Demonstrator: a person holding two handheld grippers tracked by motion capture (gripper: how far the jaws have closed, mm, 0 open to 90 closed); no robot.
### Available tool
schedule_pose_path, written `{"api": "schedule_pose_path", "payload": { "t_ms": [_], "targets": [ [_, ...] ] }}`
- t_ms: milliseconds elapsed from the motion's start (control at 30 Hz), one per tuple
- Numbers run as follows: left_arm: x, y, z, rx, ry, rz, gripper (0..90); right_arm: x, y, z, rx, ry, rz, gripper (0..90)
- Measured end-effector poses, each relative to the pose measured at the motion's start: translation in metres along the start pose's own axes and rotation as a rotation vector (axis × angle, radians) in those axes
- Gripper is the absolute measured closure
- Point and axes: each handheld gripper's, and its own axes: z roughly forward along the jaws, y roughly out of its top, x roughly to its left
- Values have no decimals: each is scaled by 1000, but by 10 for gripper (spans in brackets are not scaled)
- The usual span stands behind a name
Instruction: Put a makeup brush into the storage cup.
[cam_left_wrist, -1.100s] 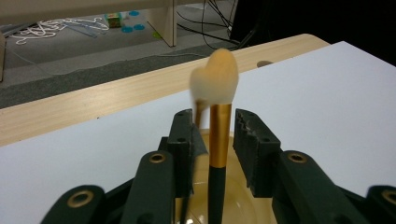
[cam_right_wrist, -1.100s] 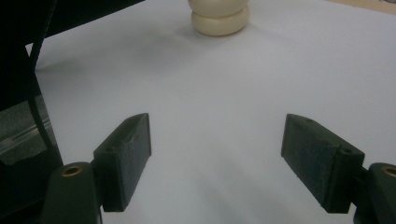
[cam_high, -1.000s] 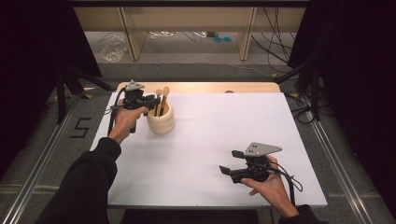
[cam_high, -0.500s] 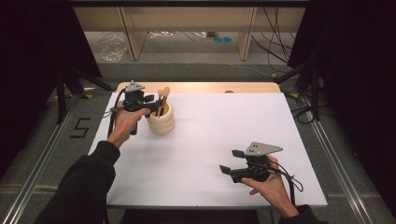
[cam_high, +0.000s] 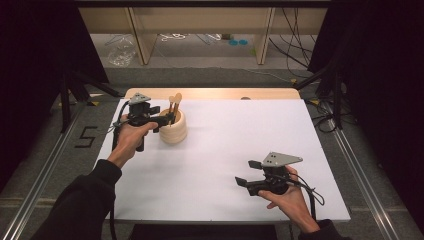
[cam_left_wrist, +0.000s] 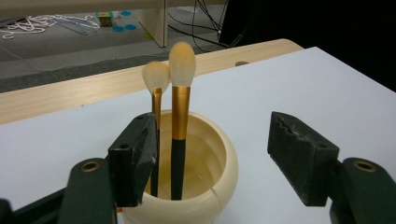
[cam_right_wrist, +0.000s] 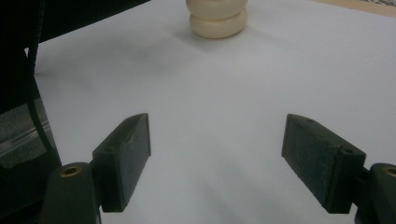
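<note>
My left gripper (cam_left_wrist: 212, 161) hangs just over the near side of the cream pot (cam_left_wrist: 198, 172), its jaws having just been opening and now spread wide. Nothing is pinched between them: the two brushes (cam_left_wrist: 180, 116) stand inside the pot, and the left jaw sits in front of the thinner one without pressing it, as far as I can tell. In the high view this gripper (cam_high: 167, 119) is level with the brush handles, right at the pot's rim (cam_high: 172, 131), near the far left corner of the tabletop (cam_high: 240, 140).

The brushes stand bristles up, both leaning toward the far side of the pot (the taller one has a gold collar and dark handle, the shorter one is slimmer).

My right gripper (cam_right_wrist: 215, 158) is well apart from all this, near the near right corner of the tabletop, jaws spread and empty above bare white surface; in the high view it (cam_high: 247, 172) points toward the pot.

What worries me: the left jaw is so close to the thin brush that drawing back carelessly could catch its handle and drag it out, or nudge the rim and tip the light pot. Lifting clear before moving sideways should avoid that.
</note>
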Motion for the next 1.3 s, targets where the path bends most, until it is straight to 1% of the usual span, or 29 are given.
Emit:
{"api": "schedule_pose_path", "payload": {
  "t_ms": [33, 167, 233, 267, 300, 367, 400, 567, 600, 633, 667, 767, 867, 900, 933, 967, 1000, 1033, 1100, 1133, 1200, 1300],
  "targets": [
    [0, 0, -2, -1, 4, 9, 328, 0, 0, 0, 0, 0, 0, 248],
    [-1, -3, -8, -8, -6, -9, 315, 0, 0, 0, 3, 0, 0, 246],
    [-1, -4, -10, -10, -6, -5, 308, 0, 0, 0, -2, 3, 0, 246],
    [-2, -5, -12, -15, -9, -14, 307, 0, 0, 0, 0, 0, 1, 246],
    [-2, -6, -14, -18, -11, -12, 307, 0, 0, 0, 0, -1, 0, 245],
    [-3, -7, -17, -18, -11, -23, 306, 0, 0, 0, -1, -2, 0, 245],
    [-4, -8, -19, -22, -14, -9, 304, 0, 0, 0, -1, -2, 0, 245],
    [-11, -15, -28, -33, -31, -15, 301, 1, 1, -1, -1, -5, 1, 244],
    [-12, -17, -32, -35, -34, -2, 297, 1, 1, -1, -1, -6, 0, 243],
    [-14, -19, -33, -37, -36, -14, 295, 1, 1, -1, -2, -6, 7, 243],
    [-15, -20, -35, -41, -43, -17, 294, 1, 1, -1, 1, -4, 7, 242],
    [-18, -24, -40, -47, -58, -8, 291, 1, 1, -1, -3, -7, 3, 242],
    [-22, -31, -45, -51, -67, -7, 289, 0, 1, 0, -18, -3, 3, 242],
    [-22, -33, -46, -50, -71, 1, 287, 0, 1, 0, -18, -3, 3, 241],
    [-24, -36, -48, -52, -76, -4, 286, 0, 1, 0, -18, -3, 3, 241],
    [-25, -38, -49, -52, -73, -5, 284, 0, 1, 0, -18, -3, 3, 241],
    [-25, -41, -50, -47, -79, 7, 283, 0, 1, 0, -18, -3, 3, 241],
    [-26, -44, -51, -48, -84, 5, 281, 1, 1, 0, -17, -4, 3, 241],
    [-27, -49, -53, -46, -87, 12, 279, 1, 1, -1, -7, -10, 3, 241],
    [-29, -53, -55, -47, -83, -4, 279, 1, 1, -1, -7, -10, 3, 240],
    [-30, -57, -56, -53, -92, -12, 274, 1, 1, -1, -8, -10, 3, 240],
    [-32, -63, -59, -56, -96, 12, 270, 1, 1, -1, -7, -11, 6, 237]
  ]
}}
